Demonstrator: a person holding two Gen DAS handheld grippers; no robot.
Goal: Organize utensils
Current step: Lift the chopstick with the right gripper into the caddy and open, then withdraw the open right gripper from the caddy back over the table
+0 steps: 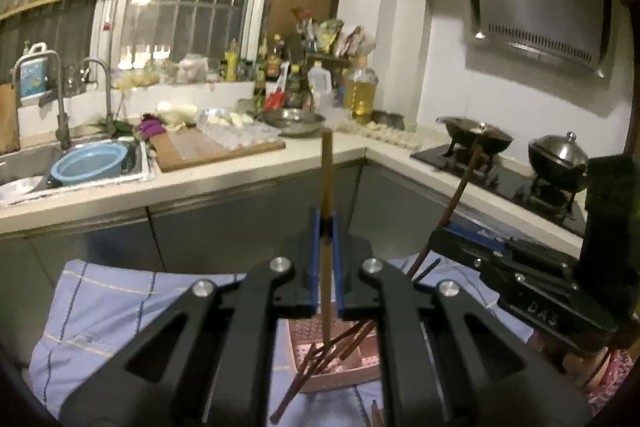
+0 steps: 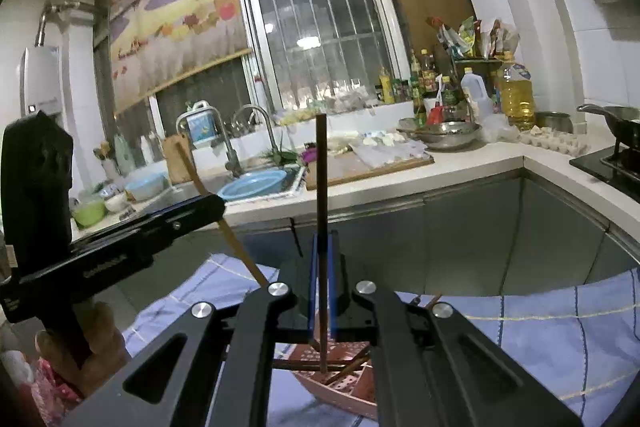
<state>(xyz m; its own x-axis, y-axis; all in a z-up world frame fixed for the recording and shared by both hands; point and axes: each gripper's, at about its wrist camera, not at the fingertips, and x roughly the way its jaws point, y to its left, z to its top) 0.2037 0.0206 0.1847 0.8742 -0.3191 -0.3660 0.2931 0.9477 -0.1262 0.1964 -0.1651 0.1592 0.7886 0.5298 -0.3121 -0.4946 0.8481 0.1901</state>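
Open air lies ahead of both grippers, between the near cloth (image 1: 120, 307) and the far cabinet fronts (image 1: 224, 223). Below them the tray (image 1: 340, 367) is crossed by loose chopsticks (image 1: 340, 347) leaning at angles, which block a straight drop into it. The left gripper (image 1: 326, 227) and right gripper (image 2: 322, 247) sit close side by side, each clamped on an upright chopstick, so sideways room between them is tight. The far counter (image 1: 240, 171) is crowded; the stove (image 1: 500, 183) at right carries pots.
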